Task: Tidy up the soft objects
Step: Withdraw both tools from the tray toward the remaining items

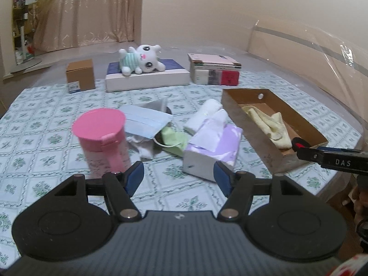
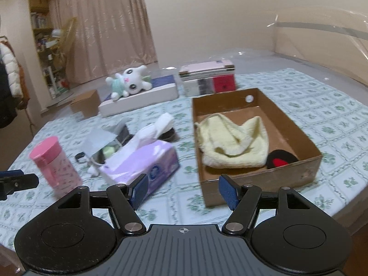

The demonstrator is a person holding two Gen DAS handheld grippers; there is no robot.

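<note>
A brown cardboard tray [image 2: 283, 119] [image 1: 232, 99] holds a pale yellow towel [image 2: 232, 142] [image 1: 271, 124] and a black and red soft item [image 2: 281, 158]. Left of it lie a purple tissue box [image 1: 214, 147] [image 2: 142, 163], a rolled white cloth [image 1: 207, 112], a blue face mask [image 1: 145, 122], a green cloth [image 1: 172, 138] and grey-white cloths [image 1: 145, 147]. A white plush cat [image 1: 140, 59] [image 2: 128, 82] lies on a white box at the back. My left gripper [image 1: 179, 177] is open and empty before the tissue box. My right gripper [image 2: 182, 191] is open and empty before the tray's near left corner.
A pink lidded bottle [image 1: 101, 135] [image 2: 55, 163] stands at the left. A small brown carton [image 1: 80, 73], the flat white box [image 1: 147, 78] and a stack of books [image 1: 214, 69] line the back. The floral tablecloth [image 1: 46, 105] ends at the right edge.
</note>
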